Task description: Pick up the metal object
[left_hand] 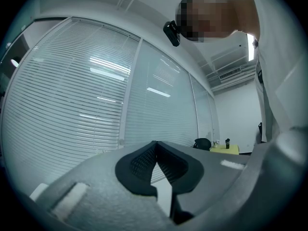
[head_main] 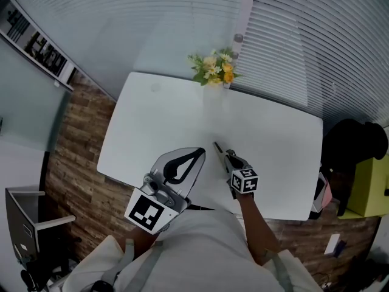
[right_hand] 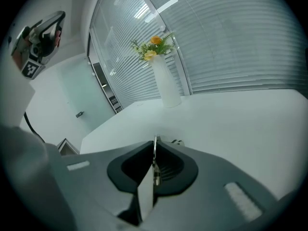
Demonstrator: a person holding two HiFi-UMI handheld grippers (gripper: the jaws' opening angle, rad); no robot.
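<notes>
The rectangular table (head_main: 273, 139) is plain white, the plank floor (head_main: 73, 157) streaky brown wood, and the slatted blinds (head_main: 292, 41) pale grey with fine horizontal lines. A white vase (right_hand: 166, 88) carries yellow, orange and cream flowers (head_main: 214, 69) with green leaves. The left gripper (head_main: 200, 152) and right gripper (head_main: 216, 145) are grey plastic with black ribbed pads (right_hand: 168, 167). Their marker cubes (head_main: 244, 180) are black-and-white squares. The thin metal object (right_hand: 154, 160) is silver.
</notes>
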